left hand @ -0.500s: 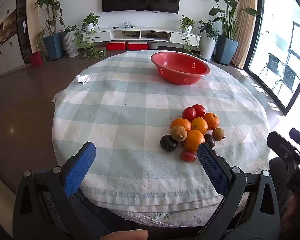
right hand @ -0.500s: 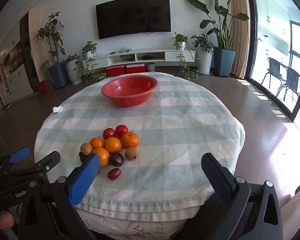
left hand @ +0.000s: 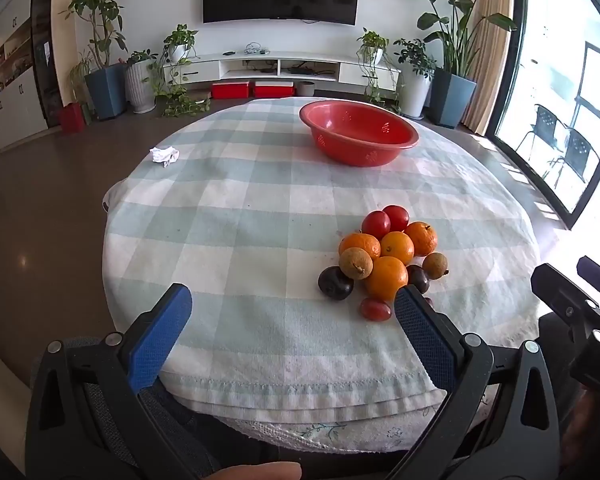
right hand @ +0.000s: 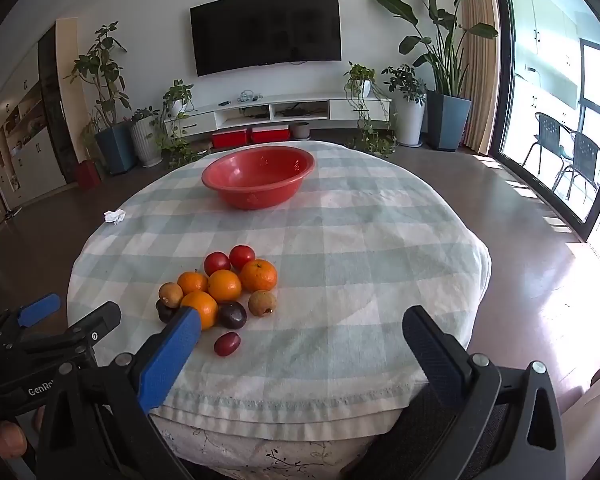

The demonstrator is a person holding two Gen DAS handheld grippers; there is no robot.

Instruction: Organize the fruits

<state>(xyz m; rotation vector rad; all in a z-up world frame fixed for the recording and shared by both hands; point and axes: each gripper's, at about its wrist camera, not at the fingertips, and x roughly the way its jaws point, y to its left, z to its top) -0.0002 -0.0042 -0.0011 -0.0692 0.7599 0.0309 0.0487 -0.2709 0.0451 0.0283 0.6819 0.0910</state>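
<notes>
A pile of fruit [left hand: 386, 258] lies on the round table near its front edge: several oranges, two red tomatoes, two brown fruits, two dark plums and a small red fruit [left hand: 375, 309]. The pile also shows in the right wrist view [right hand: 224, 292]. An empty red bowl [left hand: 358, 132] stands at the far side; it also shows in the right wrist view [right hand: 258, 176]. My left gripper [left hand: 294, 312] is open and empty, just short of the table edge, left of the pile. My right gripper [right hand: 300, 332] is open and empty, right of the pile.
The table wears a light green checked cloth [left hand: 240, 216]. A crumpled white tissue [left hand: 164, 156] lies at its far left. Beyond the table are a TV stand, potted plants and a glass door on the right. The right gripper's body shows in the left wrist view [left hand: 572, 312].
Both grippers have shifted very slightly; the fruit and bowl have not moved. Both grippers stay open.
</notes>
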